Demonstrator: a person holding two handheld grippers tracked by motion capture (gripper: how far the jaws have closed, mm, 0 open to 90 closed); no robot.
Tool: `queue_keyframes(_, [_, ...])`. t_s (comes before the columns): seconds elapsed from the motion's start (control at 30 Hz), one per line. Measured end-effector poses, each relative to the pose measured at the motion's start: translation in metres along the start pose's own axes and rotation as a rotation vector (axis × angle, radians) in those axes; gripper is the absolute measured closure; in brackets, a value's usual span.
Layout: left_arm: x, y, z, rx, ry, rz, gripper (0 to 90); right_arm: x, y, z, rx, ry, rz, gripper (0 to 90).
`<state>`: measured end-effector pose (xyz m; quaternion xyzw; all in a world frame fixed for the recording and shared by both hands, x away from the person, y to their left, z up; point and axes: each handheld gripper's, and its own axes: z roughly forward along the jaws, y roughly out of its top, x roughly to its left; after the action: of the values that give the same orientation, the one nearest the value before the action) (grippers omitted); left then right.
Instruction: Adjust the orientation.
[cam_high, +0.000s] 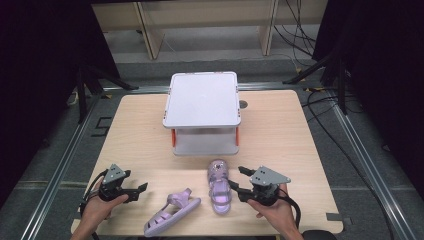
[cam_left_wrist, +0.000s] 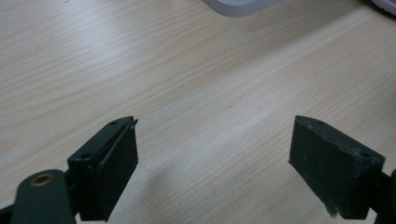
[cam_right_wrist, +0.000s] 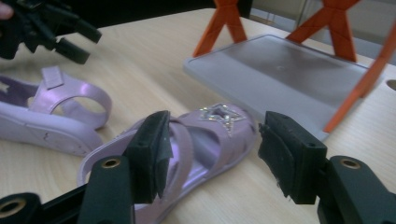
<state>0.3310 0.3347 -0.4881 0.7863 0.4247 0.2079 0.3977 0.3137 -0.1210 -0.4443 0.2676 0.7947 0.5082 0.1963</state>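
Lilac plastic sandals lie at the near edge of the wooden table (cam_high: 280, 130) in the high view: one sandal (cam_high: 171, 215) on its side between the hands, the other sandal (cam_high: 219, 186) upright just before the white two-tier rack (cam_high: 202, 100). The left gripper (cam_high: 134, 190) hangs off to the side.

From the left gripper view, its jaws stand wide apart over bare wood, holding nothing.

From the right gripper view, the right gripper (cam_right_wrist: 212, 154) straddles the star-trimmed sandal (cam_right_wrist: 205, 140), jaws spread to either side, seemingly lined up to grasp it.
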Motion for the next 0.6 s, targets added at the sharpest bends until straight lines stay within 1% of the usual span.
queue_keyframes(0.07, [0.000, 0.000, 0.001, 0.004, 0.002, -0.001, 14.8, 0.003, 0.001, 0.003, 0.013, 0.010, -0.021, 45.6])
queue_keyframes(0.13, [0.000, 0.000, 0.001, 0.008, 0.002, 0.000, 14.9, 0.004, 0.001, 0.005, 0.019, 0.011, -0.028, 46.6])
queue_keyframes(0.17, [0.000, 0.000, 0.001, 0.008, 0.000, 0.009, 14.9, 0.004, 0.001, 0.006, 0.027, 0.012, -0.045, 47.2])
queue_keyframes(0.2, [0.000, 0.000, 0.002, 0.006, 0.001, 0.002, 14.9, 0.005, 0.001, 0.009, 0.032, 0.016, -0.057, 48.1])
queue_keyframes(0.23, [0.000, 0.000, 0.002, 0.009, 0.002, -0.009, 14.9, 0.005, 0.001, 0.011, 0.035, 0.020, -0.056, 48.2])
queue_keyframes(0.27, [0.002, 0.000, 0.002, 0.022, 0.009, 0.004, 14.8, 0.006, 0.001, 0.013, 0.041, 0.022, -0.057, 48.8])
queue_keyframes(0.3, [0.002, 0.000, 0.002, 0.022, 0.009, 0.004, 14.9, 0.006, 0.002, 0.014, 0.044, 0.022, -0.065, 49.2])
queue_keyframes(0.33, [0.001, 0.000, 0.003, 0.008, 0.005, -0.011, 14.9, 0.006, 0.002, 0.014, 0.044, 0.022, -0.065, 49.2])
queue_keyframes(0.37, [0.002, 0.001, 0.003, 0.008, 0.003, -0.001, 14.8, 0.007, 0.002, 0.016, 0.048, 0.031, -0.068, 49.6])
queue_keyframes(0.4, [0.002, 0.001, 0.003, 0.018, 0.010, -0.008, 14.8, 0.007, 0.002, 0.018, 0.055, 0.034, -0.079, 50.0])
queue_keyframes(0.43, [0.003, 0.001, 0.004, 0.018, 0.008, -0.002, 14.8, 0.007, 0.002, 0.018, 0.055, 0.034, -0.079, 50.0])
queue_keyframes(0.47, [0.002, 0.001, 0.004, 0.019, 0.010, -0.005, 14.9, 0.007, 0.002, 0.020, 0.056, 0.035, -0.081, 50.3])
queue_keyframes(0.53, [0.003, 0.001, 0.004, 0.021, 0.009, 0.000, 14.8, 0.008, 0.002, 0.023, 0.069, 0.040, -0.101, 51.0])
queue_keyframes(0.57, [0.002, 0.001, 0.004, 0.008, 0.009, -0.021, 14.9, 0.008, 0.002, 0.025, 0.075, 0.038, -0.115, 51.3])
queue_keyframes(0.6, [0.002, 0.001, 0.004, 0.008, 0.009, -0.021, 14.9, 0.008, 0.002, 0.025, 0.075, 0.038, -0.115, 51.3])
